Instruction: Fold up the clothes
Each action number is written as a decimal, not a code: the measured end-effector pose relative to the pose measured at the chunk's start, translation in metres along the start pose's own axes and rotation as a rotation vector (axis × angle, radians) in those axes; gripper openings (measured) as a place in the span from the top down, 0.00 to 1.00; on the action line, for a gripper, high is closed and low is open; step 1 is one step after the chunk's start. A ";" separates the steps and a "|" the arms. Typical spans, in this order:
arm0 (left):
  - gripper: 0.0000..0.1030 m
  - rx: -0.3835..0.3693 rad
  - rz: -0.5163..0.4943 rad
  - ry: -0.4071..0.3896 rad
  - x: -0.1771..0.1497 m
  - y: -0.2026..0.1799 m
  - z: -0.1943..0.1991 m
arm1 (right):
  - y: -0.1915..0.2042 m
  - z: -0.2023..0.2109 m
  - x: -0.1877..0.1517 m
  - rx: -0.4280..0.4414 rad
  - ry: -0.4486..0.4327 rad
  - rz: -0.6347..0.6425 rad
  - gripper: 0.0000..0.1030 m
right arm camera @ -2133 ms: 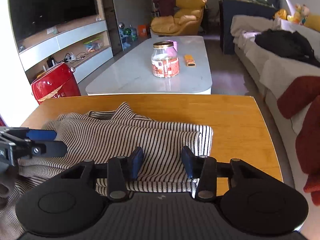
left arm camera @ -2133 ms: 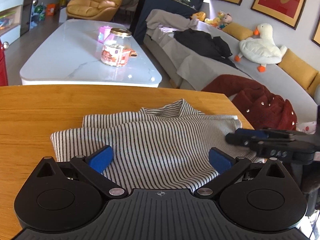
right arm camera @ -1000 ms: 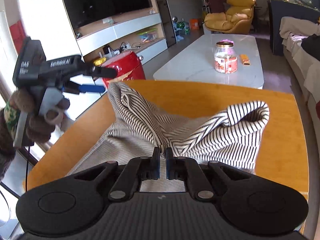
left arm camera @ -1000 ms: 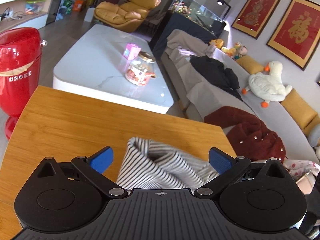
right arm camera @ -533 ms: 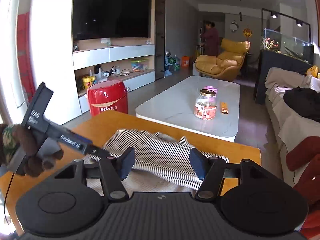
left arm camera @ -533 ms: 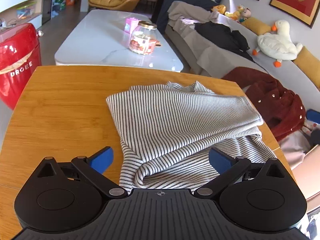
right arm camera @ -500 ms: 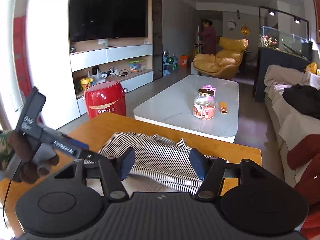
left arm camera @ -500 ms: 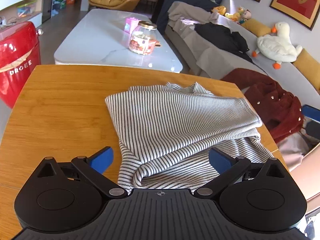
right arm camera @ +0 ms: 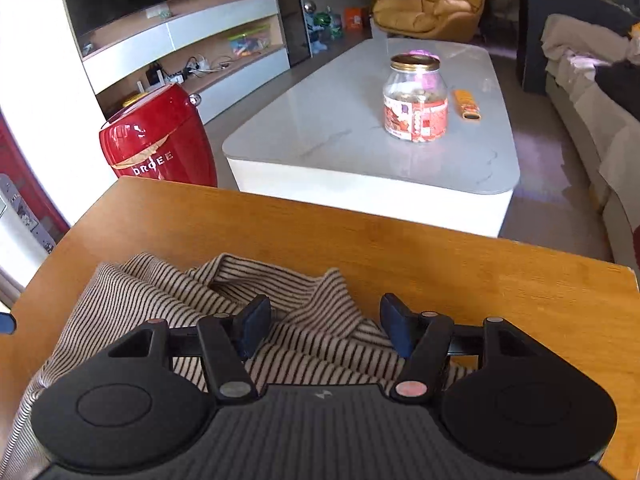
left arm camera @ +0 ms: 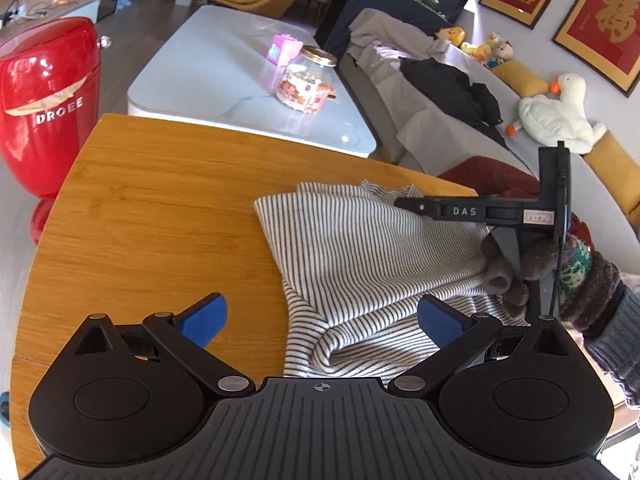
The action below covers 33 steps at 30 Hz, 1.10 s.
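Observation:
A black-and-white striped garment [left arm camera: 360,256] lies folded in layers on the wooden table [left arm camera: 160,216], toward its right side. My left gripper [left arm camera: 320,320] is open and empty, hovering over the garment's near edge. My right gripper [right arm camera: 326,326] is open, low over the garment's [right arm camera: 192,296] collar end with cloth between its fingers but not pinched. In the left wrist view the right gripper [left arm camera: 404,203] reaches in from the right over the cloth, held by a gloved hand [left arm camera: 540,268].
A red DROEE appliance [left arm camera: 44,104] stands left of the table. A white coffee table [right arm camera: 380,140] with a glass jar [right arm camera: 415,98] is beyond the far edge. A sofa with clothes and a dark red garment [left arm camera: 492,176] lies to the right.
My right gripper has come down from above the table to just over the garment's collar end. The left gripper has shifted left and stayed open. The garment lies the same.

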<state>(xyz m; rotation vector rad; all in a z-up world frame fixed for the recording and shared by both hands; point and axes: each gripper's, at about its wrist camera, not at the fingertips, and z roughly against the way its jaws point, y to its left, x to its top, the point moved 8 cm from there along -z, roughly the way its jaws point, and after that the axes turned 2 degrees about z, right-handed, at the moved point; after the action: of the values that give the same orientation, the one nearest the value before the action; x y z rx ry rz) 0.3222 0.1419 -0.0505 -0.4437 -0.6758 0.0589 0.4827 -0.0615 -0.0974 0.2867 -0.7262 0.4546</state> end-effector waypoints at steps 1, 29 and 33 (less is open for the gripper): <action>0.00 0.001 0.016 -0.003 0.002 0.004 0.000 | 0.004 0.000 0.001 -0.007 0.002 0.019 0.61; 0.00 -0.025 -0.068 -0.022 -0.009 -0.040 0.016 | 0.101 0.189 -0.166 0.151 0.048 0.052 0.94; 0.00 0.018 -0.140 0.043 -0.030 -0.043 0.007 | 0.090 0.225 -0.152 0.174 -0.045 0.006 0.87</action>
<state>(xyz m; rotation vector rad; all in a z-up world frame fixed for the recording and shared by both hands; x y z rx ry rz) 0.2905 0.0995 -0.0454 -0.3782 -0.6617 -0.0768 0.2102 -0.1202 -0.0332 0.4597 -0.7330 0.5191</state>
